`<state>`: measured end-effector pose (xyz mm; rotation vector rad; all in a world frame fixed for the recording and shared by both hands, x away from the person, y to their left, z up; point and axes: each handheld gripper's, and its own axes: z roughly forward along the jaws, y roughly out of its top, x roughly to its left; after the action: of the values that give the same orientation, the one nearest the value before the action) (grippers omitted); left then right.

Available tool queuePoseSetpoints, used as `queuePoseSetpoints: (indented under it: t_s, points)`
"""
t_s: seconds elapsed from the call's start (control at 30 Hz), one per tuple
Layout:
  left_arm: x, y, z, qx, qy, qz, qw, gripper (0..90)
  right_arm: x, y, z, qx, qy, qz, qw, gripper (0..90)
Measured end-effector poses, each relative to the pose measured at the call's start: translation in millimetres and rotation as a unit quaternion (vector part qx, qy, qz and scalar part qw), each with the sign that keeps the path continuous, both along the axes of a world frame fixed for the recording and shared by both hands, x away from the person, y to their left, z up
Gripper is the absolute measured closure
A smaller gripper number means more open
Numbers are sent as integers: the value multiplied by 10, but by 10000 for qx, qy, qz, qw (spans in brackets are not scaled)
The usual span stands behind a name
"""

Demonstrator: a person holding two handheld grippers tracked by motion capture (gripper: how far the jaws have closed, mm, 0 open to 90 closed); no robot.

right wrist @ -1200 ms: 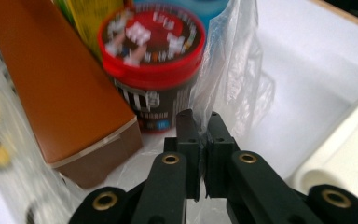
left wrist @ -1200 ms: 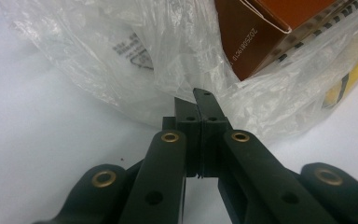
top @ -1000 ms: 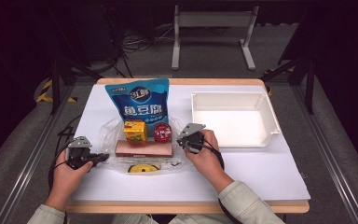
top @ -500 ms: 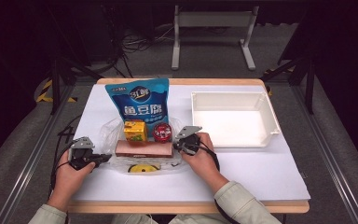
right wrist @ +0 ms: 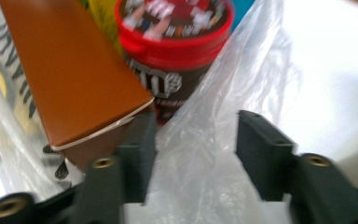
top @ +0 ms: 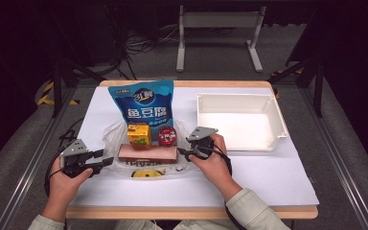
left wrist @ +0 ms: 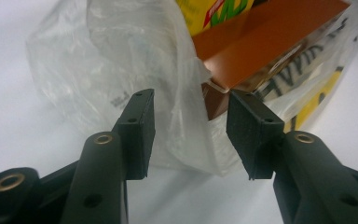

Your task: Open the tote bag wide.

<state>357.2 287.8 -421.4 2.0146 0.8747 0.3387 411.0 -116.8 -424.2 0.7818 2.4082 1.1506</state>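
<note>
centrally on the white surface (top: pixel 268 177) lies a clear plastic bag (top: pixel 112 139) holding a brown box (top: pixel 147 153), a yellow carton (top: pixel 139 134) and a red-lidded candy tub (top: pixel 166 136); a blue snack bag (top: pixel 143 105) stands behind, a white tray (top: pixel 237 120) to the right. left hand-held gripper (left wrist: pixel 191 126): jaws just opened, now half wide, bag film between the pads, not pinched. right hand-held gripper (right wrist: pixel 193 140): jaws likewise just opened, film loose between them, beside the box end.

black claws (left wrist: pixel 190 128), pale green sleeves (top: pixel 249 211)
</note>
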Motion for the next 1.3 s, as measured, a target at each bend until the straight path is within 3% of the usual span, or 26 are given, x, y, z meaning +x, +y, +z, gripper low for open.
queuePoseSetpoints:
  t_s: [0.1,0.17,0.3,0.4,0.43,0.47,0.57,0.67,0.9,1.13,1.3]
  points:
    - [-79,-16,77,-64,-241,-36,9997,515,-21,-51,107,306,-125,27,9995,403]
    - [-85,-22,78,-54,-238,-57,9997,514,-45,-73,168,403,-215,50,9989,386]
    - [-52,-76,-8,32,-57,-139,9999,524,-142,-120,304,614,-468,161,9969,376]
    - [-27,-103,-48,110,66,-233,9996,559,-213,-121,345,662,-487,324,9961,451]
    - [11,-117,-101,139,245,-262,9993,585,-286,-100,344,596,-400,508,9961,507]
    - [11,-117,-101,139,245,-262,9993,598,-286,-100,344,596,-400,508,9961,507]
    - [82,-112,-209,118,558,-243,9981,631,-344,-48,259,446,-183,717,9963,590]
    - [116,-116,-266,81,762,-262,9967,635,-342,-9,132,222,47,780,9967,594]
    - [127,-134,-294,173,849,-305,9958,601,-302,16,-78,-116,438,727,9963,487]
    - [139,-135,-318,287,876,-221,9955,504,-287,59,-217,-415,513,676,9955,435]
    - [128,-146,-313,372,861,-297,9952,501,-314,71,-229,-431,518,700,9953,431]
